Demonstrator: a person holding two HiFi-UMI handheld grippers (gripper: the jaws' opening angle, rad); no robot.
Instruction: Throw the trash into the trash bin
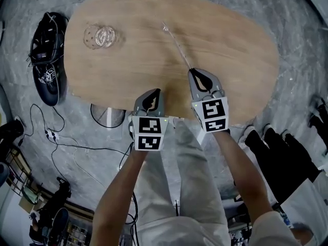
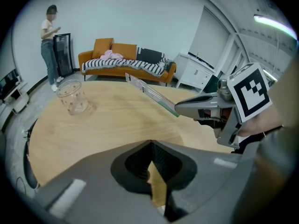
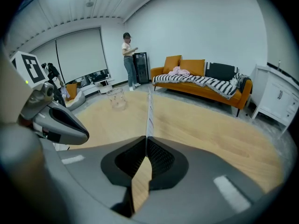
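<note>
- Trash is a long, thin clear strip (image 1: 177, 46). The right gripper (image 1: 193, 73) has it pinched at the near end, and it sticks out over the wooden tabletop (image 1: 225, 40). The far end looks lifted clear of the wood.
- Right fingers are squeezed almost flush together on that strip, which runs edge-on out from between them in the right gripper view.
- Left gripper (image 1: 155, 92) hovers just beside it at the tabletop's near edge, fingers closed tip to tip with nothing between them.
- Glass jar (image 1: 100, 36) stands well apart at the far left, out of the way.
- No bin can be picked out for certain in any view, so the step in hand reads as the carry.
- To do it well: hold the pinch firm, because only the very end is gripped and the long strip could swing or slide out. Move smoothly, steer the free end clear of the jar, bring it over the bin's mouth, and only then part the fingers.
</note>
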